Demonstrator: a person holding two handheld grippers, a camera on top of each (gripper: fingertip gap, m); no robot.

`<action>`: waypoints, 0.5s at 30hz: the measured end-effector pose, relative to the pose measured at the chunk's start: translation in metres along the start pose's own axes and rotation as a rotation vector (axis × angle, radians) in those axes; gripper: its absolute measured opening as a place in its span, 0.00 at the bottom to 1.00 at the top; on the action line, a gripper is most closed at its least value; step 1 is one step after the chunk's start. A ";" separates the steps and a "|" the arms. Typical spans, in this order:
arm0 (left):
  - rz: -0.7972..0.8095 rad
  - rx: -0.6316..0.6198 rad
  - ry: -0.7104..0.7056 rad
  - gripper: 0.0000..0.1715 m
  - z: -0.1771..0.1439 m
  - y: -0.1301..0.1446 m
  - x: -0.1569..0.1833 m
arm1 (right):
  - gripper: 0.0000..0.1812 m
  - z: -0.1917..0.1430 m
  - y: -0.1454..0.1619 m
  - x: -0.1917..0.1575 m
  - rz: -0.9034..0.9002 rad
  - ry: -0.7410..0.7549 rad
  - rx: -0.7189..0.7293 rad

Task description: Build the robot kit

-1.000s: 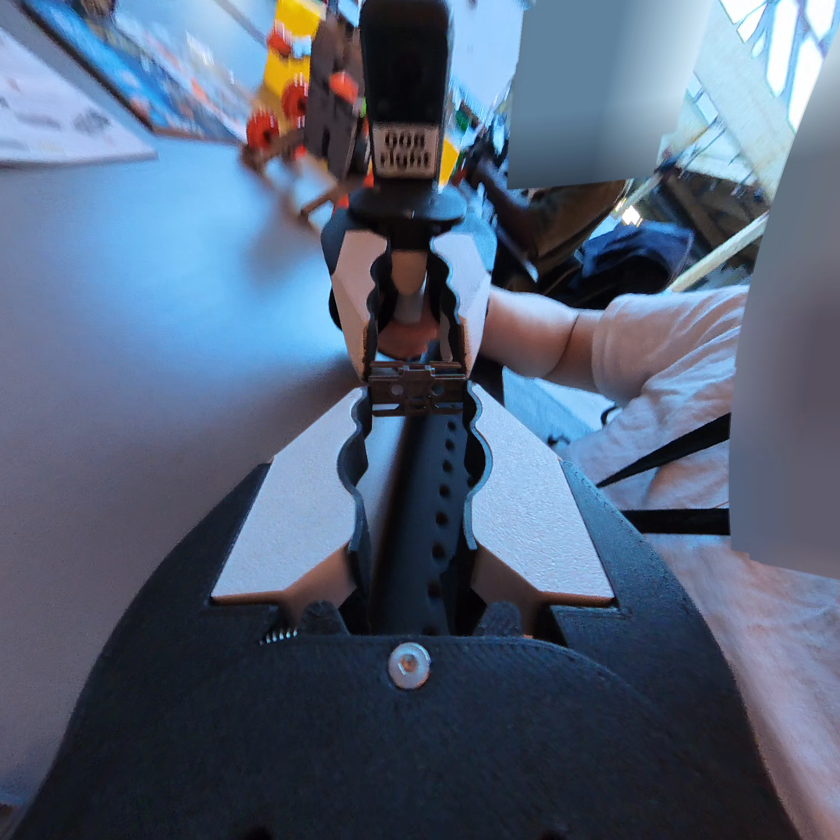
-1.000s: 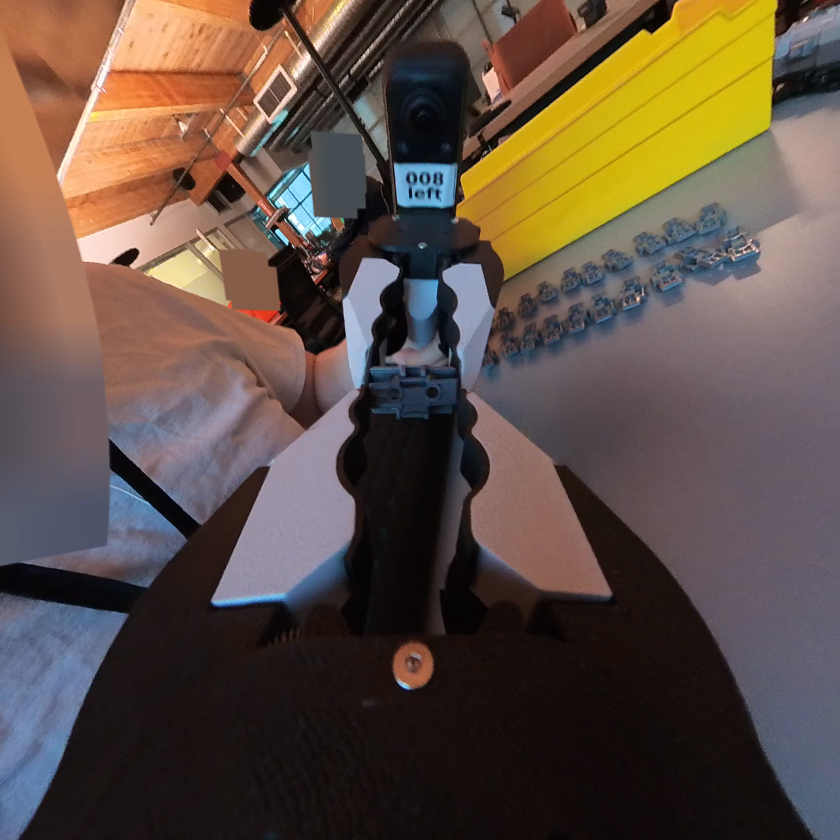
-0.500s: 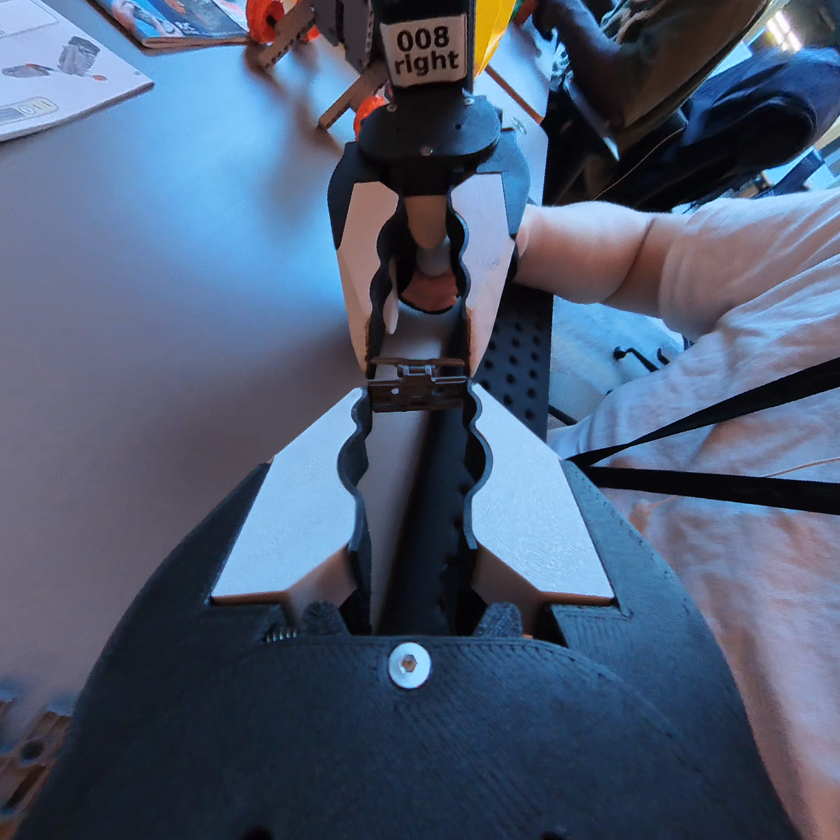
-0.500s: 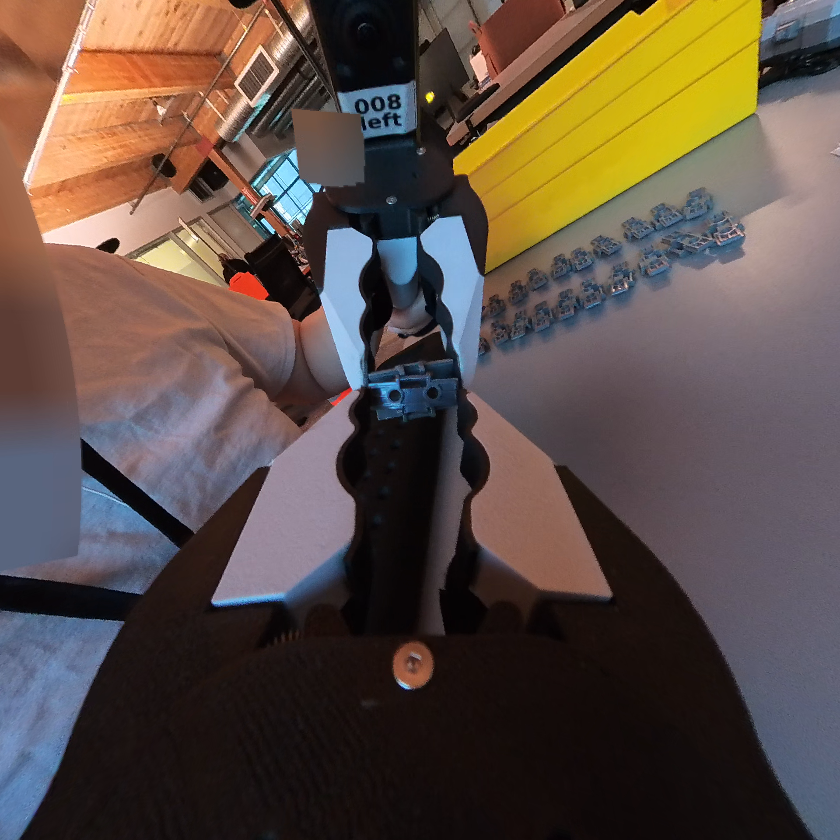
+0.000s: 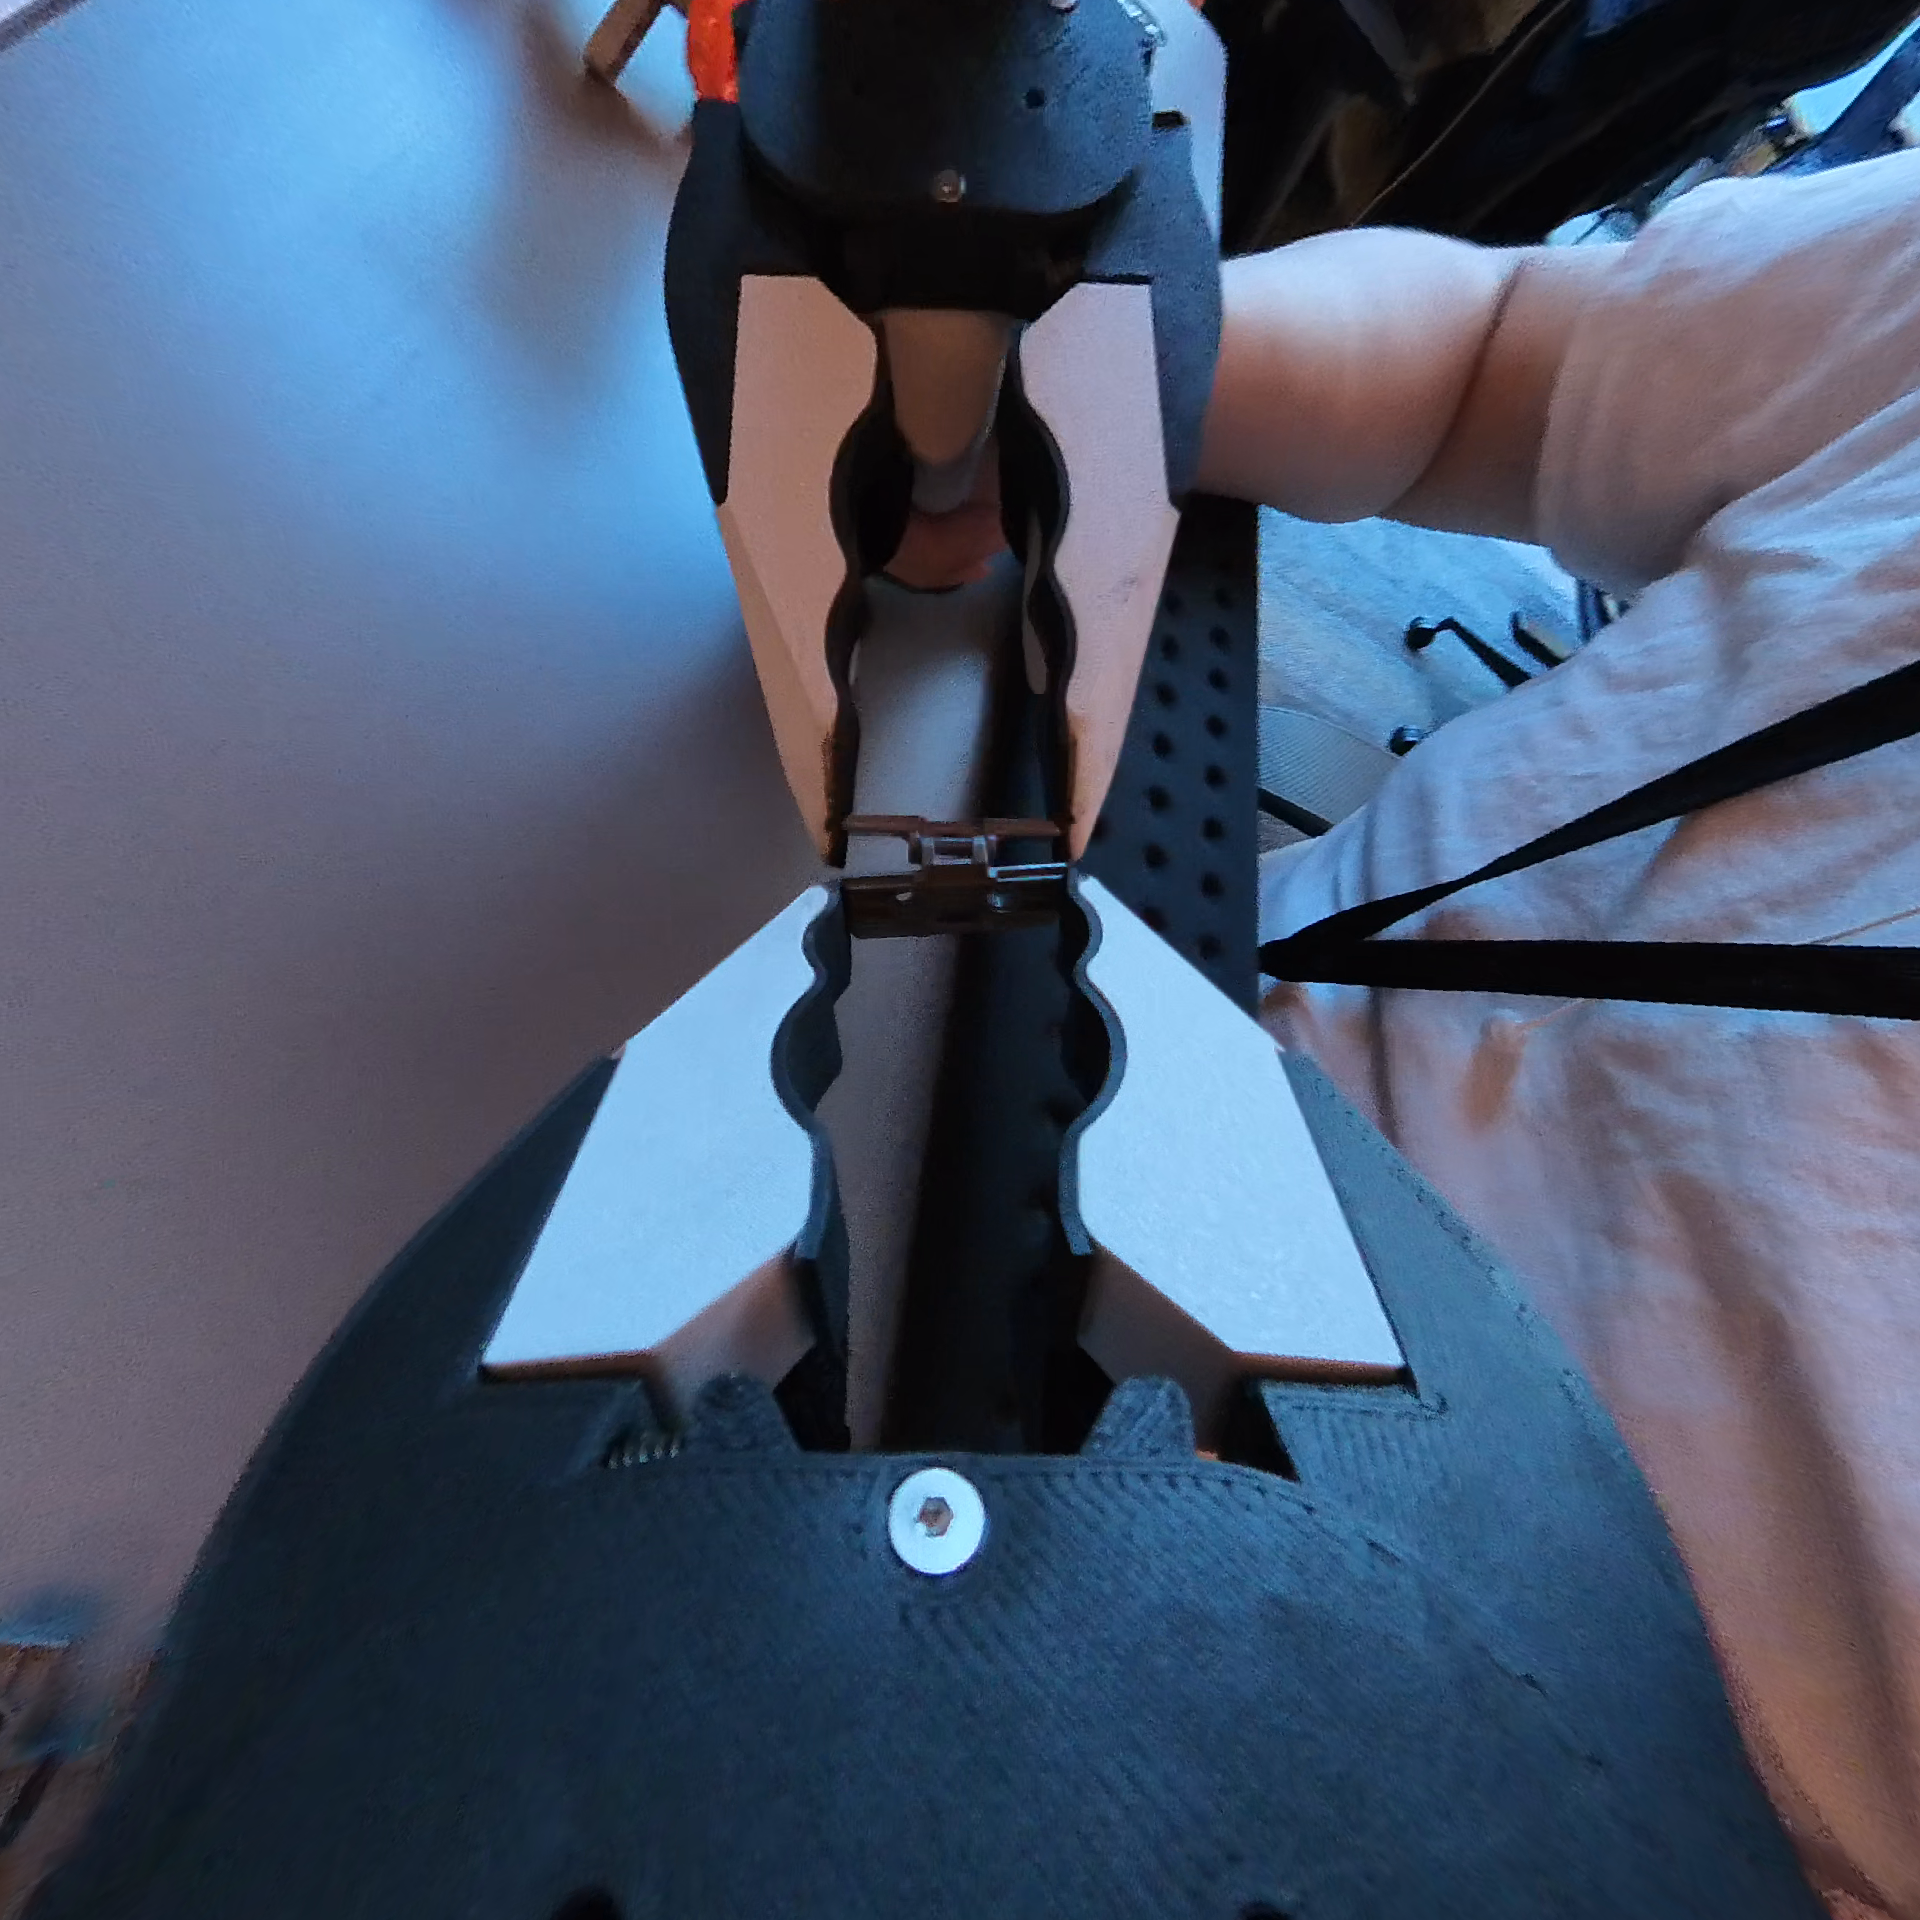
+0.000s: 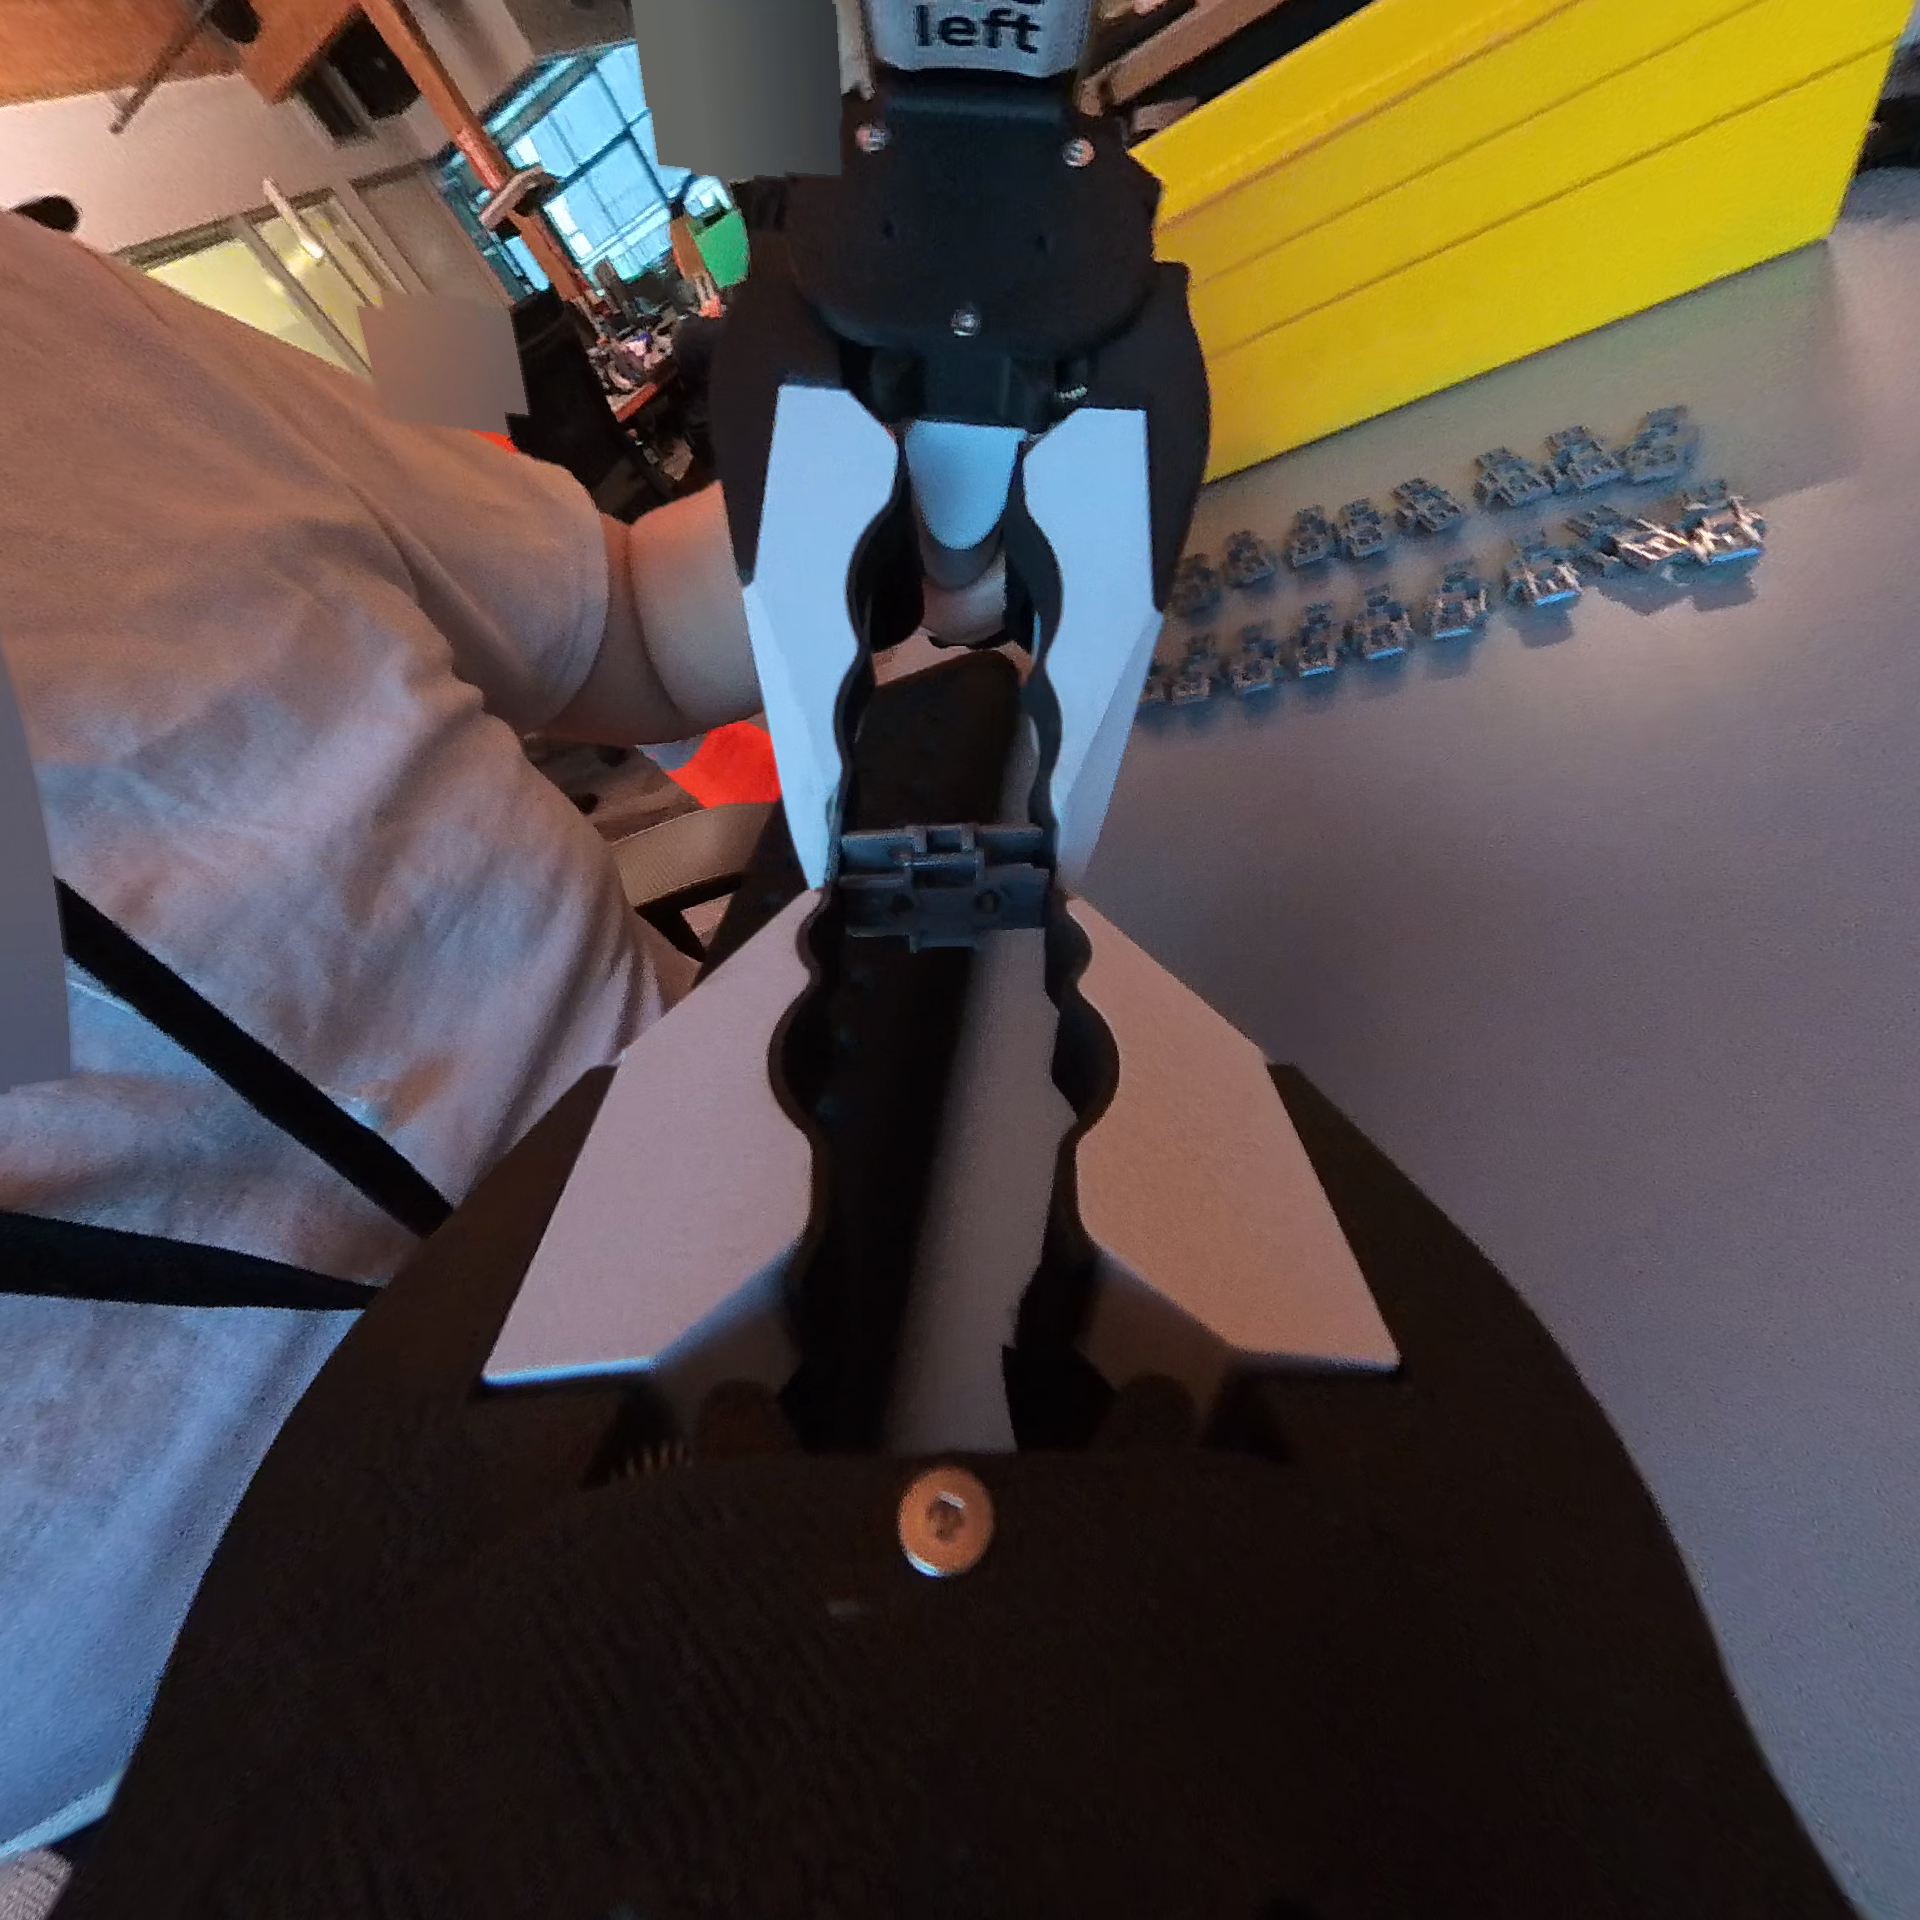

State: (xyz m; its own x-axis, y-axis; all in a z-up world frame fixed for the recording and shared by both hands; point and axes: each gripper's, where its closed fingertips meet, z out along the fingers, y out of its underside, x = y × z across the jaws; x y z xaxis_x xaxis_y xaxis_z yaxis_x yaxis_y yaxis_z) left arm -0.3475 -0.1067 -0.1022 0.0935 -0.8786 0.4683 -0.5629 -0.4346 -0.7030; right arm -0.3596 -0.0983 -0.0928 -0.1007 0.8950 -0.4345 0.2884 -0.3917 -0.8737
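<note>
Left wrist view: the left tool is pinched narrow on a small dark link, gripped by its two ends so that its long axis runs crosswise, from finger to finger. Directly ahead and tip to tip, the right tool clamps a second link lying the same way; the two pieces touch along their long sides, hinge lugs meshing at the middle. In the right wrist view the same pair shows grey, near link against far link. Both hang above the edge of the table. Farther off lie two rows of loose links, then a yellow bin.
</note>
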 end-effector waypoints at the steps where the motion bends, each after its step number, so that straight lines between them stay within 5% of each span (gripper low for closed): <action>1: 0.001 -0.007 -0.015 0.23 0.001 0.001 -0.003 | 0.20 0.000 0.001 0.004 0.020 0.010 -0.002; 15: 0.198 -0.237 -0.141 0.23 0.016 0.024 -0.024 | 0.20 0.005 0.029 0.020 -0.070 0.096 -0.178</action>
State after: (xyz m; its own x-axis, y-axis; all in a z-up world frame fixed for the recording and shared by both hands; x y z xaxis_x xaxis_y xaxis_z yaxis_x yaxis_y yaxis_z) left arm -0.3501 -0.0990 -0.1386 0.0664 -0.9673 0.2447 -0.7551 -0.2090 -0.6214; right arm -0.3576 -0.0926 -0.1282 -0.0375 0.9381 -0.3443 0.4483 -0.2921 -0.8448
